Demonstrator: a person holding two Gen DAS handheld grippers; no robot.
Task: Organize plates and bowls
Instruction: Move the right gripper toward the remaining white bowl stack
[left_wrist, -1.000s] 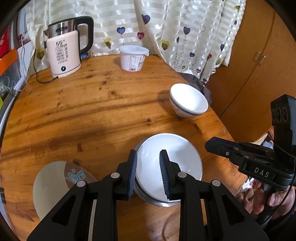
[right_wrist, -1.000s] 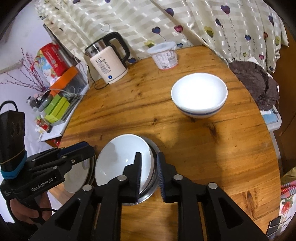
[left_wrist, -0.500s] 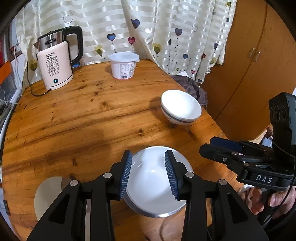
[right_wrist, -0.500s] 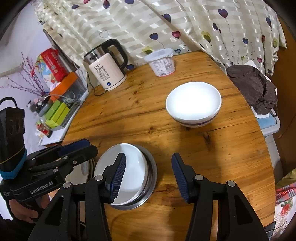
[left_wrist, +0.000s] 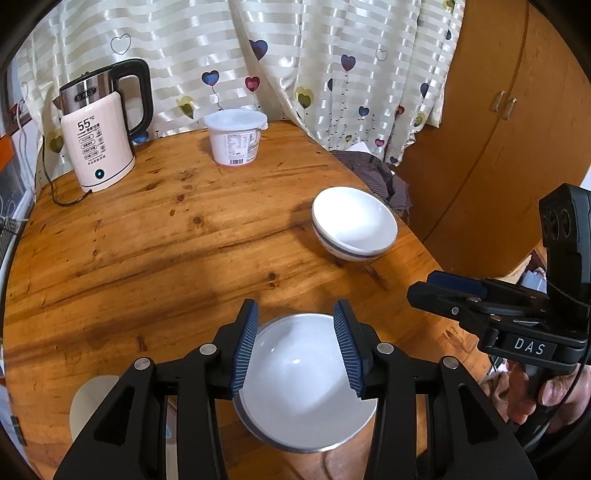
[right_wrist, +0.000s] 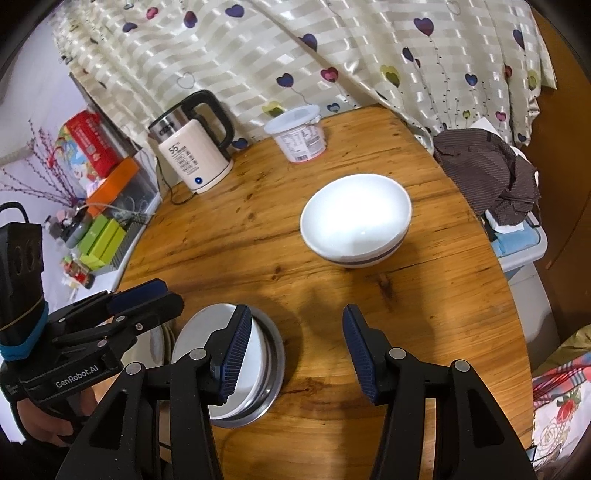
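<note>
A plain white bowl (left_wrist: 303, 384) sits nested in a shallow steel dish (right_wrist: 275, 369) near the table's front edge. My left gripper (left_wrist: 295, 345) hovers just above it. Its jaws are opening, the bowl shows in the gap below them, and the pads do not touch it. My right gripper (right_wrist: 297, 350) is open over bare wood just right of the stack (right_wrist: 258, 352), holding nothing. A second white bowl with a dark band (left_wrist: 352, 223) (right_wrist: 354, 218) stands alone farther back on the right. A cream plate (left_wrist: 99, 398) lies at the front left.
A pink electric kettle (left_wrist: 98, 129) and a white lidded tub (left_wrist: 235, 136) stand at the back of the round wooden table (left_wrist: 166, 236). A dark cloth (right_wrist: 487, 173) hangs off the right edge. Boxes and clutter (right_wrist: 99, 236) fill a shelf on the left.
Both grippers went from nearly shut at the white bowl's rim to open. Both drew back a little, and the bowl stays nested in the steel dish.
</note>
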